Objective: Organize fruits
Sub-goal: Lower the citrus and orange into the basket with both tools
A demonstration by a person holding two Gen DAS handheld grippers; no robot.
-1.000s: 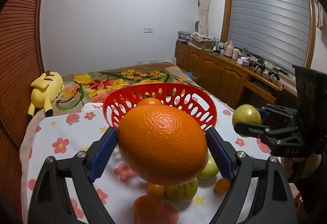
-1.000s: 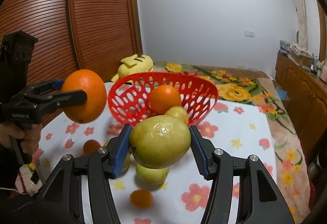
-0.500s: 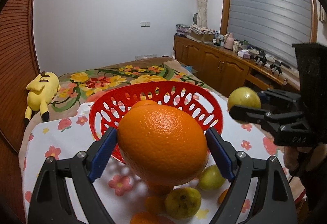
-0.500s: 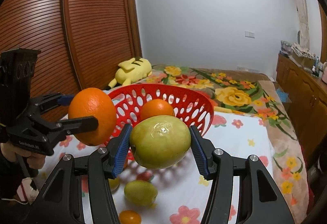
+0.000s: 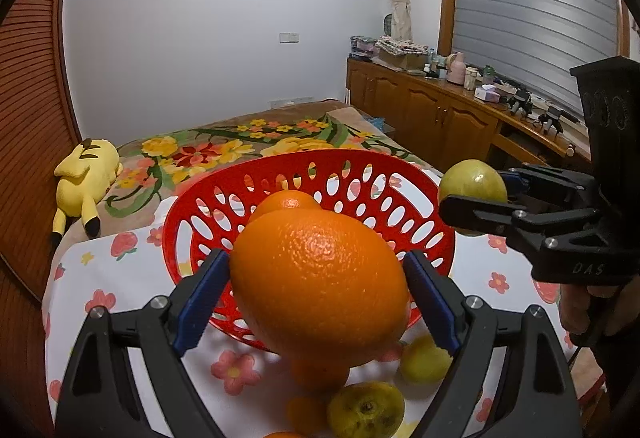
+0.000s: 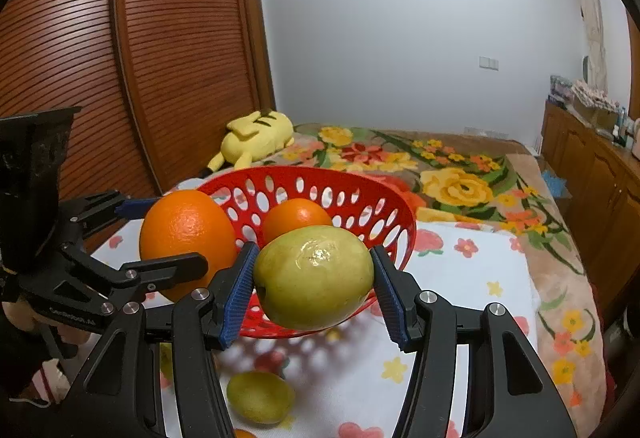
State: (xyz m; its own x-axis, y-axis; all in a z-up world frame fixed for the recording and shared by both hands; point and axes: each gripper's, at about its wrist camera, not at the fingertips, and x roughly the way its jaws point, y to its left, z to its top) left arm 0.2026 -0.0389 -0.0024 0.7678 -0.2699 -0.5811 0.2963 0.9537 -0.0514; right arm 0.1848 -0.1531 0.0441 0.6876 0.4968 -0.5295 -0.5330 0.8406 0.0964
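Red plastic, glossy and pierced with oval holes, forms the shallow round basket [image 5: 400,174] that stands on a white cloth [image 5: 120,278] printed with pink and yellow flowers. One smaller orange [image 6: 294,216] already lies inside it.

The left gripper [image 5: 318,292] is clamped on a large orange [image 5: 320,282] with dimpled, shiny peel; ribbed blue pads press on both sides of it, and the fruit hangs in the air at the near rim of the basket. The right gripper [image 6: 314,288] is clamped the same way on a smooth, waxy yellow-green fruit [image 6: 314,276], egg-shaped and gleaming, held up just before the basket's near edge. Both tools have matte black jointed arms with silver screws.

On the cloth below lie loose fruits: a dull yellow-green one [image 5: 366,410] with a dark stem scar, a second rounder one [image 5: 424,358] beside it, and small oranges [image 5: 306,412] near them.

Beyond the cloth, a fuzzy blanket [image 6: 460,178] with big yellow and red blossoms covers the bed, and a soft yellow plush toy [image 6: 256,138] lies by the slatted brown wooden doors [image 6: 160,58].
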